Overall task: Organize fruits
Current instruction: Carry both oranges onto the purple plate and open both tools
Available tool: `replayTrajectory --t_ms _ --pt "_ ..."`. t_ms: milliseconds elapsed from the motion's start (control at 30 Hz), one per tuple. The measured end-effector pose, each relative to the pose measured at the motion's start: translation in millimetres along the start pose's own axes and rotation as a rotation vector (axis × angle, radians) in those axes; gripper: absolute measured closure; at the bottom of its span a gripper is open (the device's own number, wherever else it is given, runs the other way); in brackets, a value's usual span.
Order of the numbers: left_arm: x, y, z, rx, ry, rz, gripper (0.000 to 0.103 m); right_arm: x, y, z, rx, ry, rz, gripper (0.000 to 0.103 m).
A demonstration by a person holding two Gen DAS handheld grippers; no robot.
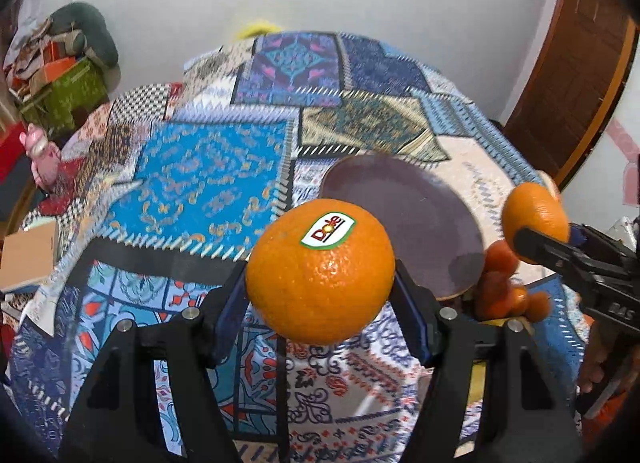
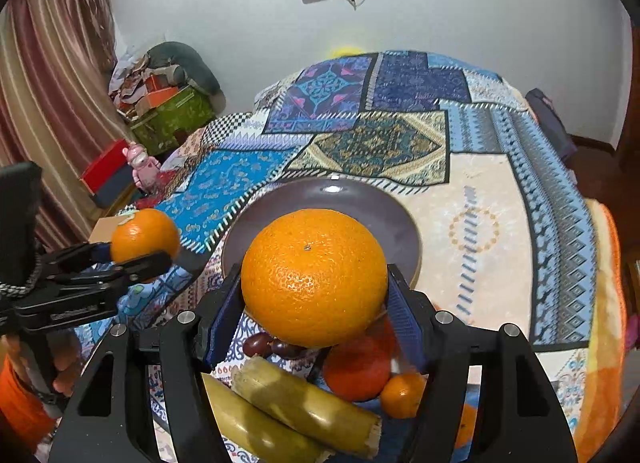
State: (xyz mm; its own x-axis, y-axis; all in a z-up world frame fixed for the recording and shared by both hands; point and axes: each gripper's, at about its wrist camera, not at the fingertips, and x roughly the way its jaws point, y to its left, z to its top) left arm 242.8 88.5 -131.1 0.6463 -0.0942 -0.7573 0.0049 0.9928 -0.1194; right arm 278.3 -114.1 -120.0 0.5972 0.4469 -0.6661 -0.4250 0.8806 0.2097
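Observation:
My left gripper (image 1: 320, 279) is shut on a large orange with a Dole sticker (image 1: 320, 275) and holds it above the patterned cloth, left of an empty purple plate (image 1: 404, 219). My right gripper (image 2: 314, 283) is shut on a second large orange (image 2: 314, 279), held above the near rim of the same plate (image 2: 360, 203). Each gripper shows in the other's view: the right one (image 1: 536, 235) at the plate's right side, the left one (image 2: 144, 247) at the plate's left. Below the right gripper lie two bananas (image 2: 304, 403), small oranges (image 2: 356, 371) and dark grapes (image 2: 272, 345).
A patchwork cloth (image 2: 472, 223) covers the table. Small oranges (image 1: 504, 287) lie beside the plate's right edge. A cardboard box (image 1: 28, 259) sits at the left table edge. A pink toy (image 2: 142, 165), boxes and cushions stand on the left near a curtain. A wooden door (image 1: 568, 75) is at right.

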Motion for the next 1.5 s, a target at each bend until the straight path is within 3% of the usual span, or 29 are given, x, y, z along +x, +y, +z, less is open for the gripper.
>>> replayTrajectory --t_ms 300,633,867,1233,1500 --pt "-37.6 -30.4 28.6 0.073 -0.088 -0.045 0.036 -24.5 -1.8 27.8 -0.046 -0.085 -0.043 0.039" --pt "-27.6 -46.0 63.4 0.145 -0.122 -0.042 0.036 -4.8 -8.5 51.1 -0.107 -0.106 -0.06 0.039" --pt "20.4 -36.3 71.5 0.137 -0.059 -0.113 0.036 34.6 -17.9 43.9 -0.117 -0.028 -0.049 0.039" --pt "89.5 -33.5 59.8 0.15 0.065 -0.13 0.036 93.5 -32.6 26.2 -0.162 0.136 -0.032 0.039" --pt "116.7 -38.4 52.7 0.162 0.121 -0.137 0.036 104.4 -30.0 20.5 -0.2 0.176 -0.021 0.039"
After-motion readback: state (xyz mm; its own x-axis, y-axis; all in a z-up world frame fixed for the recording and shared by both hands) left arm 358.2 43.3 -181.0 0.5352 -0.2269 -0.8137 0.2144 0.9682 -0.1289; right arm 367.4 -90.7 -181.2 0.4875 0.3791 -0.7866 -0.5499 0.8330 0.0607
